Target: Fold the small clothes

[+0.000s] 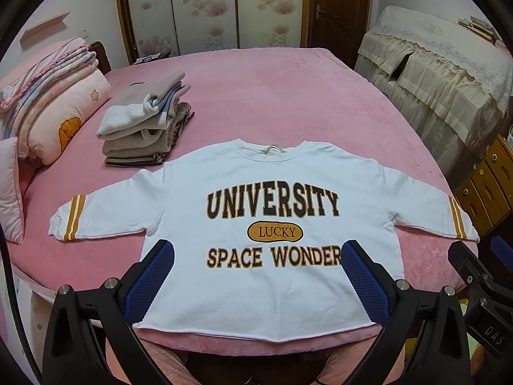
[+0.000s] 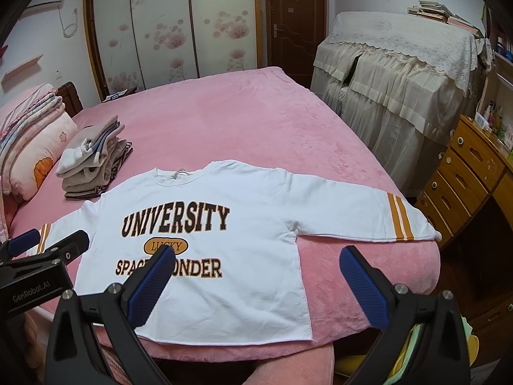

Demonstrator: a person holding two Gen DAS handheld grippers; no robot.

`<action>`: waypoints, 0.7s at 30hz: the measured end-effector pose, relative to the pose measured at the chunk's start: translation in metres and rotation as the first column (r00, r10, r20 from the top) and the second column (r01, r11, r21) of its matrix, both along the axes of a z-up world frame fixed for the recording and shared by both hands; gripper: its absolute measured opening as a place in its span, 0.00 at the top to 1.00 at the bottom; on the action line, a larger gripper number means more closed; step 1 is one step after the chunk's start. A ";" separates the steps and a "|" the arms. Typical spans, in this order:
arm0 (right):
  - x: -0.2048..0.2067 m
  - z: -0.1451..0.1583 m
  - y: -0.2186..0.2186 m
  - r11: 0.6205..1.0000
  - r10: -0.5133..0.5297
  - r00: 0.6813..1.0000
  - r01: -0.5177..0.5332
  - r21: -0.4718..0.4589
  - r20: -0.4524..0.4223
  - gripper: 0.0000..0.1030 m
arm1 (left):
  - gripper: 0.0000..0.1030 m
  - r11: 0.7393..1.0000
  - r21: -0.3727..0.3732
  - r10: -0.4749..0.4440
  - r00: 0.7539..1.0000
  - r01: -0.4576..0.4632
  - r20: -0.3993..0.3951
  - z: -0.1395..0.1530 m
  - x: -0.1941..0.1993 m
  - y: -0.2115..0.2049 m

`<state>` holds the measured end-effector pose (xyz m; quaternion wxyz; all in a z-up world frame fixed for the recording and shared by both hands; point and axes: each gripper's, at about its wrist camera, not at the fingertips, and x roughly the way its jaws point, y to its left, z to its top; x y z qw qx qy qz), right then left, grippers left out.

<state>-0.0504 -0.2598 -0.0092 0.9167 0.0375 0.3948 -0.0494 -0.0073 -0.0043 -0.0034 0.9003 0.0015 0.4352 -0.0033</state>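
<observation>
On the pink bed [image 1: 288, 96]: white sweatshirt [image 1: 272, 285] spread flat, print up, sleeves out, beside folded clothes stack [image 1: 144, 122]. Left claw [image 1: 256, 276] and right claw [image 2: 256, 279] both spread wide, empty, above hem.

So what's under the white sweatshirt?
The white sweatshirt lies flat on the pink blanket, which shows all around it. Anything beneath the shirt itself is covered.
</observation>
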 end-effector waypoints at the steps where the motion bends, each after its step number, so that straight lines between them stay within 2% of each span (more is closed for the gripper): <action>1: 0.001 0.000 0.001 1.000 0.003 1.000 -0.003 0.001 -0.002 0.00 | 0.00 1.000 -0.003 0.000 1.000 0.000 -0.002 0.000 0.000 0.001; 11: 0.004 -0.002 0.005 1.000 0.019 1.000 -0.019 0.003 -0.008 0.00 | 0.00 1.000 -0.024 0.006 1.000 -0.006 -0.002 -0.001 0.003 0.005; 21: 0.005 -0.006 0.002 1.000 0.009 1.000 -0.009 0.010 -0.024 0.00 | 0.00 0.999 -0.053 0.010 0.999 -0.012 -0.033 -0.008 0.007 0.008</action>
